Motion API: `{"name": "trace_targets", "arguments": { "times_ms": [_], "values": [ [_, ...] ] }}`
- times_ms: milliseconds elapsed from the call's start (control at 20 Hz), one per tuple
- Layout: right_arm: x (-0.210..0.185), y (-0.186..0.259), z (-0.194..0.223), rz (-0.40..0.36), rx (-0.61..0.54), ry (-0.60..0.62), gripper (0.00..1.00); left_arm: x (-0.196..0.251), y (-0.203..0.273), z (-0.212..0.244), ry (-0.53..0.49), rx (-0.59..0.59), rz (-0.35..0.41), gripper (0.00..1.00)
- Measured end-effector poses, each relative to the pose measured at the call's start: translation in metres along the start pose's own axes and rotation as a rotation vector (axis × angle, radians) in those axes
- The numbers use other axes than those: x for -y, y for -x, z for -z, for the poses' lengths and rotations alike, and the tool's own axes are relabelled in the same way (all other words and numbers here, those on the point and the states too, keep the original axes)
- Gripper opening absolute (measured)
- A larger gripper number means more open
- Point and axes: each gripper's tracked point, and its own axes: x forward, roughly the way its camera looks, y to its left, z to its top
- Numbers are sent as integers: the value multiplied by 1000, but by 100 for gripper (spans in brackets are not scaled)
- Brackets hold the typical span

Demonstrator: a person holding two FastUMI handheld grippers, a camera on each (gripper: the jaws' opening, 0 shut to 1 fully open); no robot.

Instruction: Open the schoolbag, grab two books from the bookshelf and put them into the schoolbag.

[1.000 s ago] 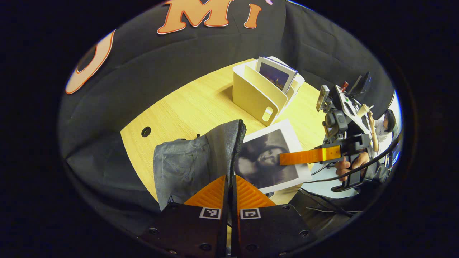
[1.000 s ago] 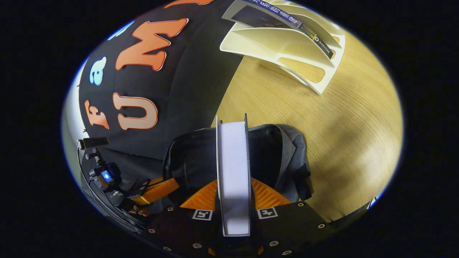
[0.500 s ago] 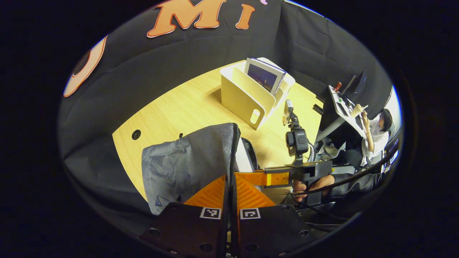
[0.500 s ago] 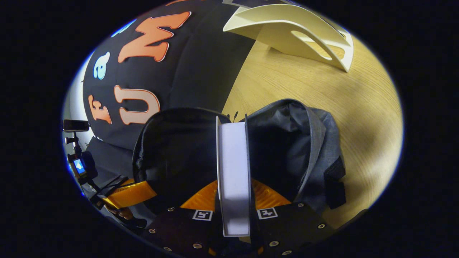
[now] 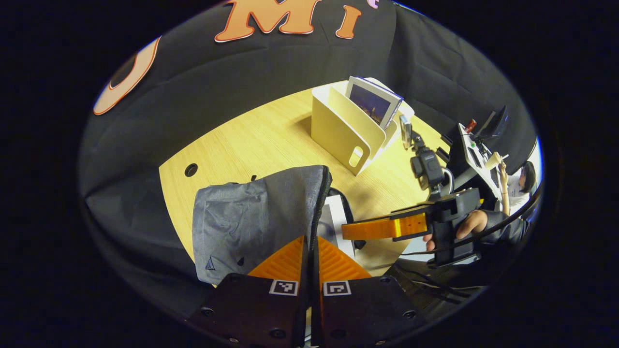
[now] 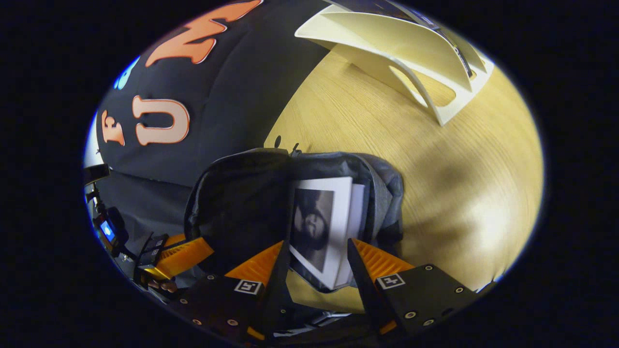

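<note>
grey schoolbag upright on the wooden worktop, zip edge pinched by the clenched left tool. small triangular logo low on the bag's front, too small to read. in the right gripper view, left tool at the bag's left edge, right tool released with jaws spread either side of a white book bearing a dark portrait cover, dropped into the open bag and leaning against its right wall. in the left gripper view, right tool just beside the bag's mouth. farther right, cream bookshelf well apart from the bag, one book standing in it; spine lettering in the right gripper view too blurred to read.
</note>
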Motion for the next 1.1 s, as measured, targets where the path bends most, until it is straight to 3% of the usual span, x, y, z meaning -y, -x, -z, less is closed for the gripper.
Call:
{"name": "trace_targets", "arguments": {
  "times_ms": [200, 350, 750, 1100],
  "values": [
    [15, 46, -23, 102, -17, 143, 77, 4, -9, 2, 37, -9, -12, 5],
    [33, 85, -49, 194, -11, 236, 92, 9, -17, 5, 60, -19, -20, 5],
    [45, 182, -148, 396, -10, 475, 93, 24, -40, 10, 118, -54, -6, 5],
    [42, 202, -206, 498, -70, 545, 93, 24, -46, 16, 178, -54, -14, 5]
  ]
}}
